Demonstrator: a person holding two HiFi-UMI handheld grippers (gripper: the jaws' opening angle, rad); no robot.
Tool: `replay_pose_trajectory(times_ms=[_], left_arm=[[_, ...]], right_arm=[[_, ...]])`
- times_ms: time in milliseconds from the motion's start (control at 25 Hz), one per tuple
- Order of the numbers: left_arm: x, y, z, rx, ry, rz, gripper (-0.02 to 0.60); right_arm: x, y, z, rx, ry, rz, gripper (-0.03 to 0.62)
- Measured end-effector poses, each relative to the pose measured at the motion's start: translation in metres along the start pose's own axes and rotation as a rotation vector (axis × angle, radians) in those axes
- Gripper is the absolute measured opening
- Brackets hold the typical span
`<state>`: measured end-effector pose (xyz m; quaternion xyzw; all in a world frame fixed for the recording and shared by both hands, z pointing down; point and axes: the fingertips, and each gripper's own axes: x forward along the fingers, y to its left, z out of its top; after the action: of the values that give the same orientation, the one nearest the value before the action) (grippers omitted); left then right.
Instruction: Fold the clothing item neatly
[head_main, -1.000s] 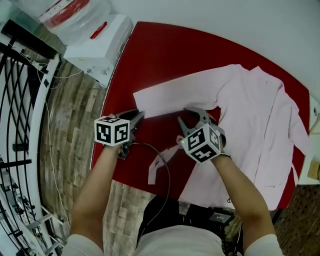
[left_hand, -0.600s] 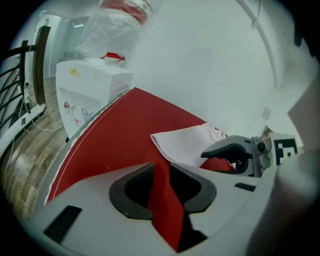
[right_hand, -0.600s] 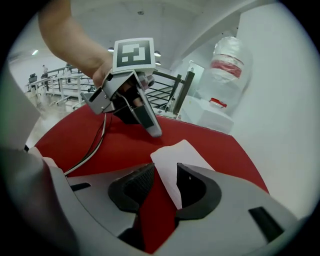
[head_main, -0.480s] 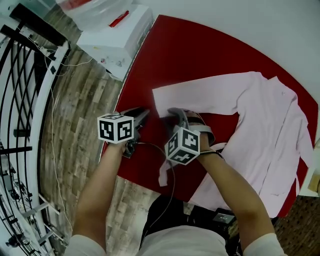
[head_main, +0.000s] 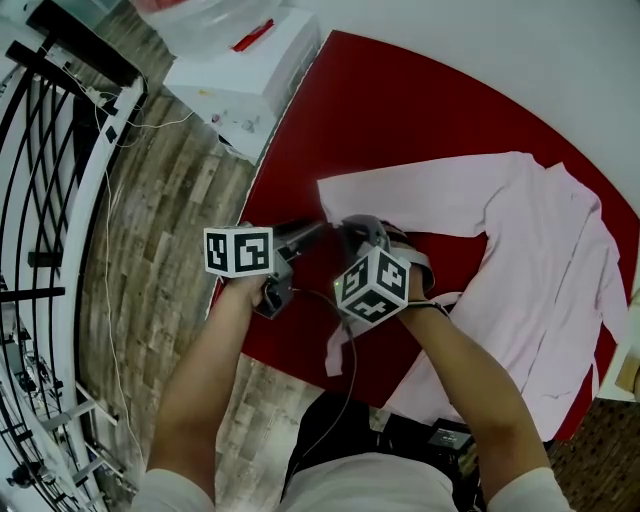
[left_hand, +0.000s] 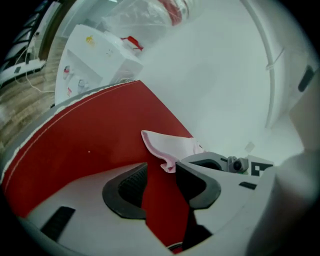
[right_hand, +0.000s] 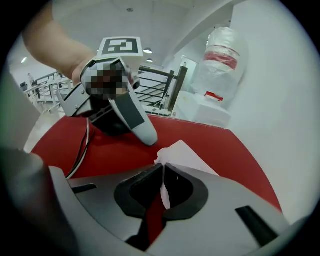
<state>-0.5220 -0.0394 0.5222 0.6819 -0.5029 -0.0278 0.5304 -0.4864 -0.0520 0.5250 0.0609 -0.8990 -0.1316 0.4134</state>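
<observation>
A pale pink shirt (head_main: 560, 260) lies spread on the red table (head_main: 400, 90), with one sleeve (head_main: 420, 195) stretched to the left. My right gripper (head_main: 347, 224) is at that sleeve's cuff end. Its jaws are closing, and in the right gripper view (right_hand: 163, 167) they pinch the cuff's edge (right_hand: 185, 152). My left gripper (head_main: 312, 233) sits just left of it, low over the table. Its jaws (left_hand: 161, 172) are opening with only red tabletop between them, and the cuff (left_hand: 165, 145) lies just beyond the fingertips. The shirt's other sleeve (head_main: 338, 350) hangs over the near edge.
A white box with a red item (head_main: 250, 70) stands on the wood floor left of the table. A black metal railing (head_main: 40, 200) runs down the far left. A thin cable (head_main: 345, 340) trails from the grippers toward me. A white wall backs the table.
My right gripper has moved left along the sleeve to its cuff end and closed on it. My left gripper's jaws have widened, and it has stayed near the table's left edge.
</observation>
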Motion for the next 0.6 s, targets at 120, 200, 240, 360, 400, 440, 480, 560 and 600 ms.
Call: replay_pose_trajectory(times_ms=[120, 200, 240, 360, 400, 440, 480, 560, 600], left_arm=[[0.004, -0.004, 0.005, -0.097, -0.025, -0.06, 0.181], [0.008, -0.004, 0.01, -0.145, -0.035, -0.089, 0.202], [0.011, -0.004, 0.014, -0.166, -0.041, -0.101, 0.213], [0.017, -0.005, 0.027, -0.229, -0.059, -0.143, 0.225], [0.018, -0.005, 0.031, -0.253, -0.066, -0.16, 0.227], [0.019, -0.006, 0.036, -0.274, -0.075, -0.176, 0.227], [0.019, -0.007, 0.041, -0.29, -0.086, -0.19, 0.227], [0.019, -0.007, 0.049, -0.306, -0.104, -0.205, 0.227], [0.02, -0.006, 0.05, -0.305, -0.107, -0.203, 0.227]], right_arm=[[-0.009, -0.005, 0.008, 0.031, -0.04, 0.003, 0.025], [-0.016, -0.008, 0.013, 0.038, -0.066, 0.004, 0.025], [-0.019, -0.009, 0.015, 0.034, -0.074, 0.003, 0.025], [-0.026, -0.008, 0.018, -0.002, -0.082, -0.002, 0.025], [-0.027, -0.006, 0.019, -0.017, -0.081, -0.002, 0.025], [-0.028, -0.005, 0.019, -0.028, -0.077, -0.002, 0.025], [-0.028, -0.004, 0.019, -0.036, -0.073, -0.002, 0.025], [-0.028, -0.003, 0.018, -0.046, -0.067, -0.003, 0.025], [-0.028, -0.002, 0.017, -0.05, -0.066, -0.006, 0.025]])
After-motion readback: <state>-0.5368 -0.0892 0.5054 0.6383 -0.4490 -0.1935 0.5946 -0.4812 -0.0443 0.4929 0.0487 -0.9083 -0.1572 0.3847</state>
